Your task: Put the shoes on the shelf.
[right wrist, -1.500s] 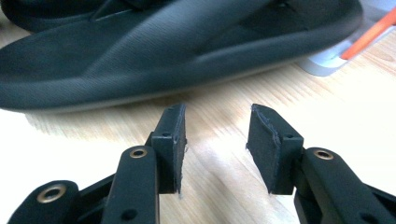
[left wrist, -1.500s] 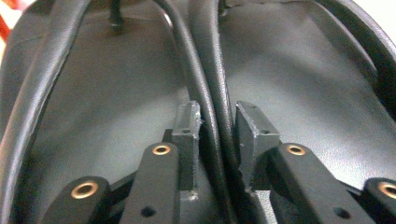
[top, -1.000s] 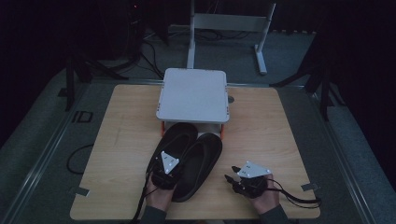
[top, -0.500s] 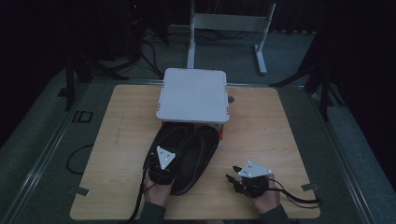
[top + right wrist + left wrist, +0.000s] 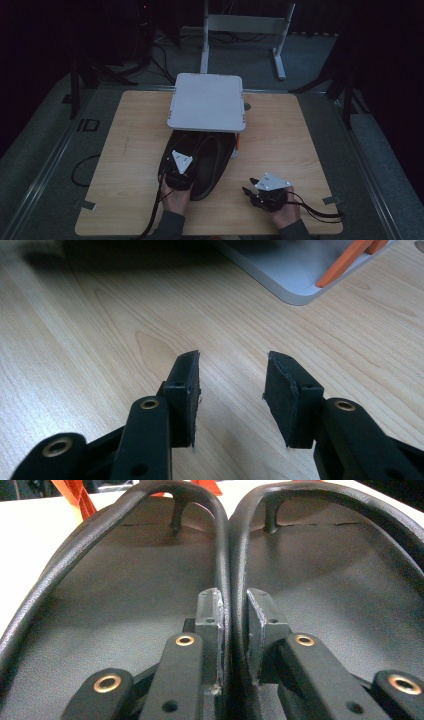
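A pair of black flip-flops [image 5: 212, 162] lies side by side on the wooden table [image 5: 132, 150], toes tucked under a white raised shelf [image 5: 207, 102]. My left gripper [image 5: 186, 151] reaches over their heel end and is shut on the two inner straps, pinching them together. In the left gripper view the jaws [image 5: 234, 605] clamp those touching straps, with the left sole [image 5: 125, 580] and the right sole [image 5: 345, 585] on either side. My right gripper [image 5: 248, 189] rests low near the table's front right, open, and in the right gripper view nothing lies between its fingers [image 5: 232, 375].
The white shelf [image 5: 295, 270] stands on orange legs [image 5: 350, 257] at the table's far middle. Bare wood [image 5: 280, 135] spreads left and right of the flip-flops. Cables trail from both grippers over the front edge. A metal stand [image 5: 245, 25] stands behind the table.
My left gripper has pushed the pair of flip-flops a little away from the person, so their toes sit further under the white shelf. The right gripper has stayed put.
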Available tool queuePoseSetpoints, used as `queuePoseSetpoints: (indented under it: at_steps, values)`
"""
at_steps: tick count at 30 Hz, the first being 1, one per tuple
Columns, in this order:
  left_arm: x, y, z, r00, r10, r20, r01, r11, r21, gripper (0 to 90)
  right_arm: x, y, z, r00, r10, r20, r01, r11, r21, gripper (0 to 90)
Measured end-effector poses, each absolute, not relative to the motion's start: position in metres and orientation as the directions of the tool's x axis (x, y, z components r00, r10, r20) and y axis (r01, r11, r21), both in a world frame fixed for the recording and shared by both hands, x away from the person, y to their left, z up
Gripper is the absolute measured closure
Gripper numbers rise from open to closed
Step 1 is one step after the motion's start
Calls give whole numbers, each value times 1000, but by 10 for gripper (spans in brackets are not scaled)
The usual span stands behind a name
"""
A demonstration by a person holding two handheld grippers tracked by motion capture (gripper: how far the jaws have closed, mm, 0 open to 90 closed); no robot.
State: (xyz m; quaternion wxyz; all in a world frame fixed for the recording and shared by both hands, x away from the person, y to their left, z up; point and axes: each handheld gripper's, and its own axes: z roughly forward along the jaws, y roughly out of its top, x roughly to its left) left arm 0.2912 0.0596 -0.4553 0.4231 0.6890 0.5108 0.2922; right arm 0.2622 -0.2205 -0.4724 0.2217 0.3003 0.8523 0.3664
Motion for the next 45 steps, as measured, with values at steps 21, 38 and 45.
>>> queuePoseSetpoints:
  at_steps: [21, 38, 45]
  values:
    - [315, 30, -464, 199, 978, -56, 451, -41, 892, 778, 262, -223, -473, -719, 676, -162, 353, 556, 753, 569]
    - [333, 6, -463, 124, 991, -45, 444, -14, 896, 775, 262, -223, -473, -719, 675, -164, 350, 556, 754, 569]
    - [348, 3, -457, 97, 995, -28, 436, -17, 900, 774, 262, -222, -474, -721, 674, -161, 353, 557, 752, 568]
